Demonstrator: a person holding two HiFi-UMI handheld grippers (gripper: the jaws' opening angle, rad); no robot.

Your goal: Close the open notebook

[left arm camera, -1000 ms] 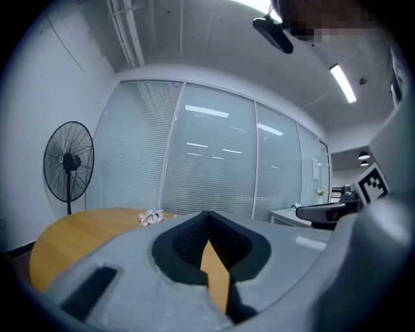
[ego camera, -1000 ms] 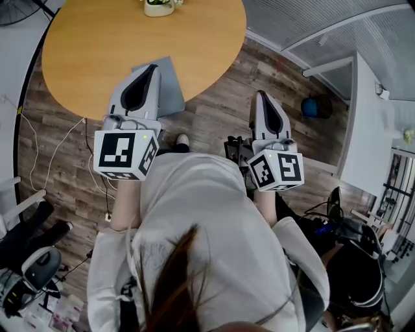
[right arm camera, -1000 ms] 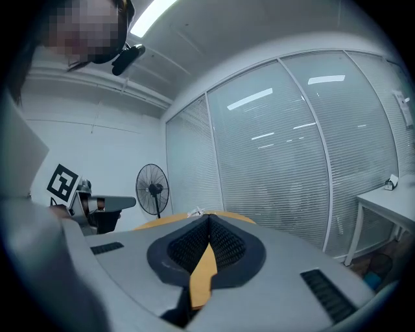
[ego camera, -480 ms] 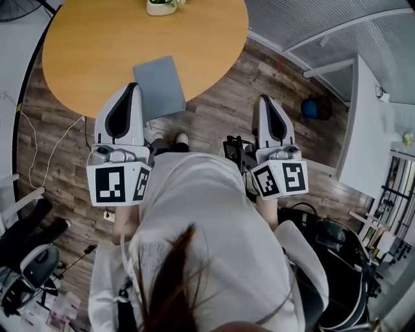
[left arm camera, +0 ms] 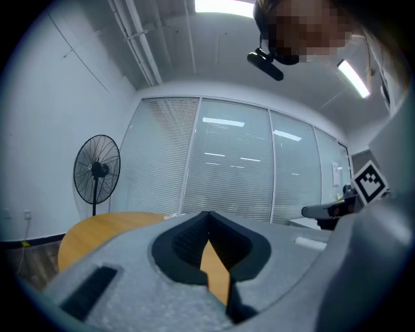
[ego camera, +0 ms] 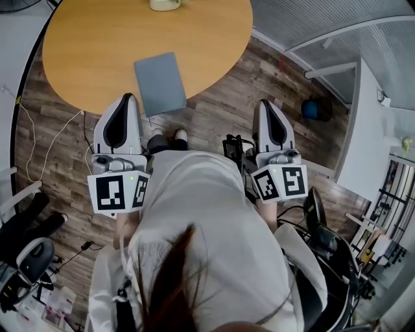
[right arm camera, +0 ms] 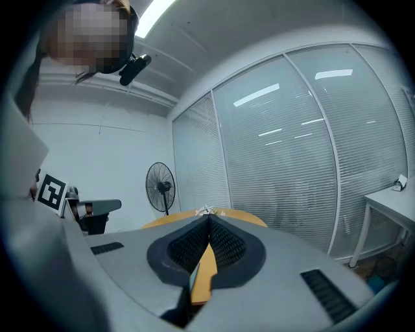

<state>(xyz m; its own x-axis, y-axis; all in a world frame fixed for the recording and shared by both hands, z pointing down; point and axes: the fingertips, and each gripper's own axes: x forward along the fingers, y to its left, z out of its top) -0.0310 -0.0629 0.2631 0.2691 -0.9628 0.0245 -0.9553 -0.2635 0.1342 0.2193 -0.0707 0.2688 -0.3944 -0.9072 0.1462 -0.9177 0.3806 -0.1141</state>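
In the head view a closed grey notebook (ego camera: 160,83) lies flat on the round wooden table (ego camera: 91,45). Its near short edge sits right at the table's rim at 6 o'clock, and whether it overhangs cannot be told. The left tongs (ego camera: 128,97) point toward 12 o'clock, their tip showing against the same rim. The notebook is just beside them at about 1 o'clock, not touched. The right tongs (ego camera: 265,102) hang apart from the table over the plank floor (ego camera: 217,113), with the notebook well off at 10 o'clock. Bare tabletop stretches beyond the notebook up to a pale cup (ego camera: 165,4) at the far edge. Loose cables (ego camera: 45,146) trail on the floor at 9 o'clock of the left tongs. In the left gripper view the left tongs (left arm camera: 207,217) are pressed together at the tip with nothing between them, only a sliver of table showing through the hollow behind. The table's curved edge (left arm camera: 97,227) lies at 9 o'clock, a standing fan (left arm camera: 97,172) above it before a glass wall with blinds (left arm camera: 233,168). In the right gripper view the right tongs (right arm camera: 209,219) are likewise closed and empty. The table's far rim (right arm camera: 243,216) shows just past the tip, and the fan (right arm camera: 161,185) stands at 11 o'clock.
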